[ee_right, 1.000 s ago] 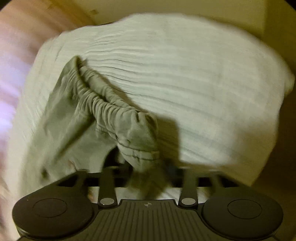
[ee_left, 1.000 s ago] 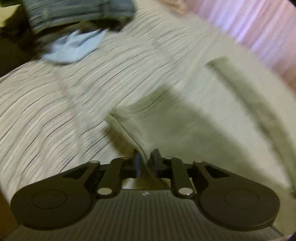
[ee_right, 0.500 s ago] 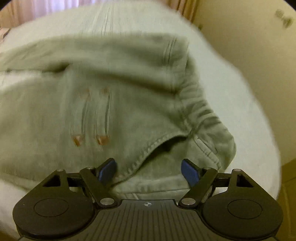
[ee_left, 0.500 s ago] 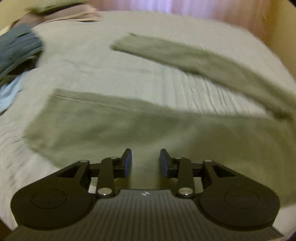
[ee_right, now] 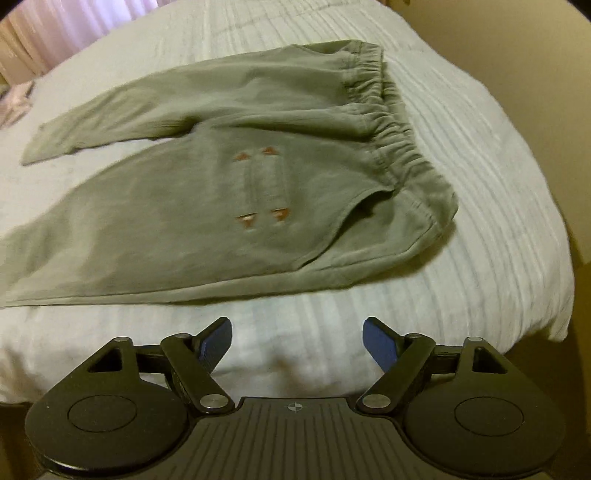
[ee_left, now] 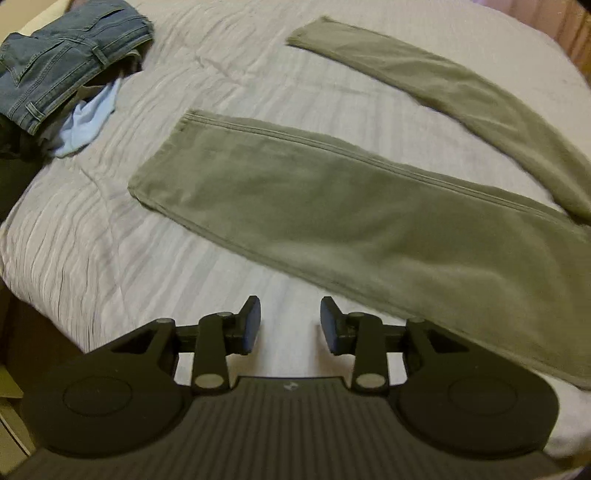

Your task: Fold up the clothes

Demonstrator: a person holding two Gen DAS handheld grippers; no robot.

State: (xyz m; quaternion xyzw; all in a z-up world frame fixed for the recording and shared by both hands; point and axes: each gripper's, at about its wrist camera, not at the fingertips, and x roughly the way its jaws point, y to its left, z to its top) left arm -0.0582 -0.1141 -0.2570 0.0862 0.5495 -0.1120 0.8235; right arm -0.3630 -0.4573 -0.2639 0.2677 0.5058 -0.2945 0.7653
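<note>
Black tongs (ee_left: pixel 290 325) (ee_right: pixel 297 341) apart, empty

Under your view the bed (ee_left: pixel 110 236) in its pale ribbed cover, pink curtains (ee_right: pixel 74 26) beyond its far edge, a beige wall (ee_right: pixel 535 55) along its right edge, a cardboard-brown surface (ee_left: pixel 11 424) below its near left corner
</note>
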